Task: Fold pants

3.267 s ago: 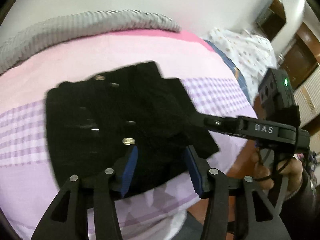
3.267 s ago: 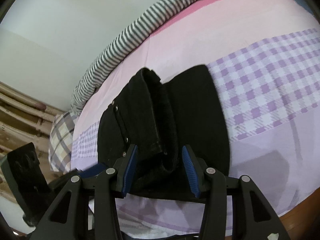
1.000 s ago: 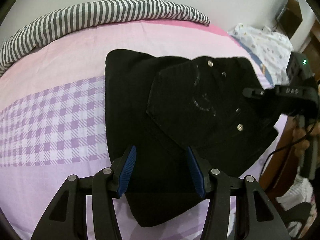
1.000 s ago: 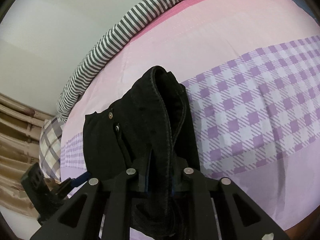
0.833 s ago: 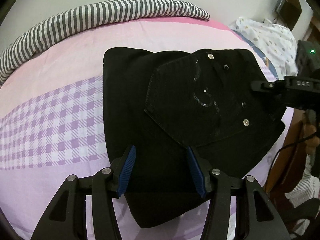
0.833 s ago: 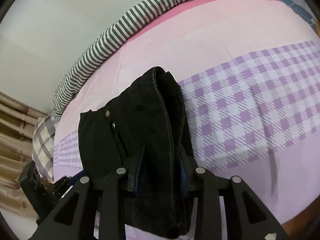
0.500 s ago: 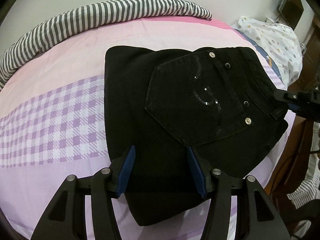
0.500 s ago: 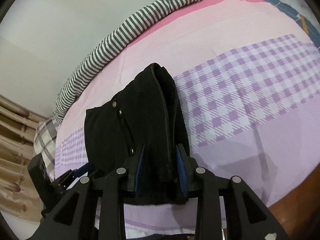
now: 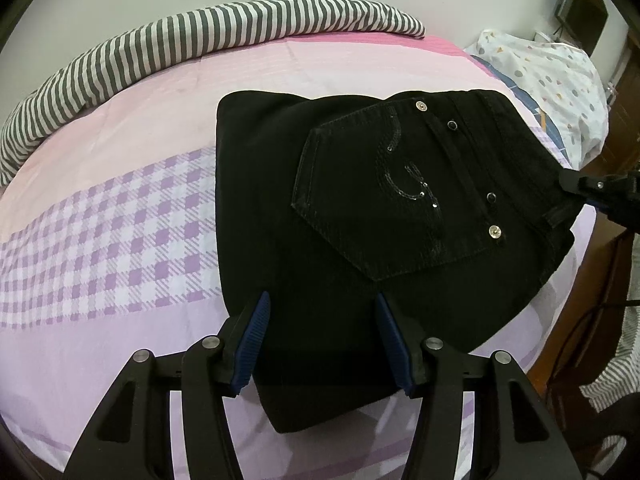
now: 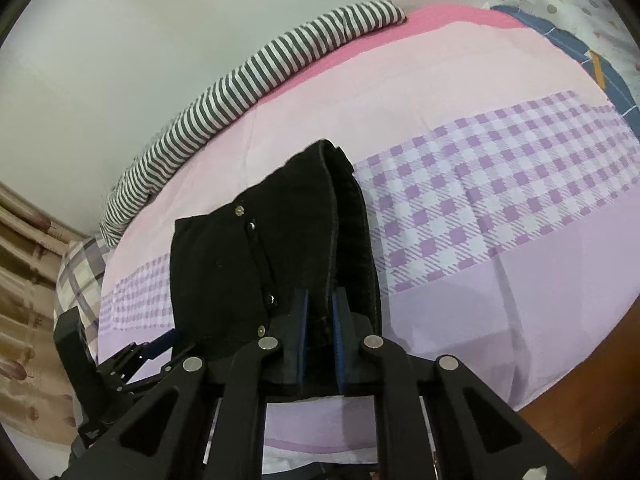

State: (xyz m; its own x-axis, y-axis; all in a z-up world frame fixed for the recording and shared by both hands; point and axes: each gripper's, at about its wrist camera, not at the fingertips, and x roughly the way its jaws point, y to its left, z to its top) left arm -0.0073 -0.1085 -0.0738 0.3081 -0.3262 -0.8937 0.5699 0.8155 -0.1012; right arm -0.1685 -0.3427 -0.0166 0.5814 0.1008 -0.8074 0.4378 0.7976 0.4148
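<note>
Black pants (image 9: pixel 360 208) lie folded on the pink and purple bed sheet (image 9: pixel 120 216), back pocket with sequins facing up. My left gripper (image 9: pixel 324 336) hovers open over the near folded edge, and its blue pads (image 9: pixel 256 332) flank the cloth without pinching it. In the right wrist view the pants (image 10: pixel 248 264) rise to a ridge at the waistband. My right gripper (image 10: pixel 319 330) is closing its jaws there, and the narrow pads (image 10: pixel 338 328) squeeze the waistband cloth between them. Its tip (image 9: pixel 592 188) shows at the pants' right corner. The left gripper (image 10: pixel 120 360) sits at the lower left.
A striped grey and white blanket roll (image 9: pixel 192 40) lines the far side of the bed against the wall. A spotted white quilt (image 9: pixel 552 68) lies at the right, a plaid pillow (image 10: pixel 76 268) at the left. The wooden bed edge (image 10: pixel 580 412) runs near the right gripper.
The right gripper slid back toward the bed's edge, loosened, then pinched the waistband again. The pants' top layer settled flatter. The left gripper stayed put and open.
</note>
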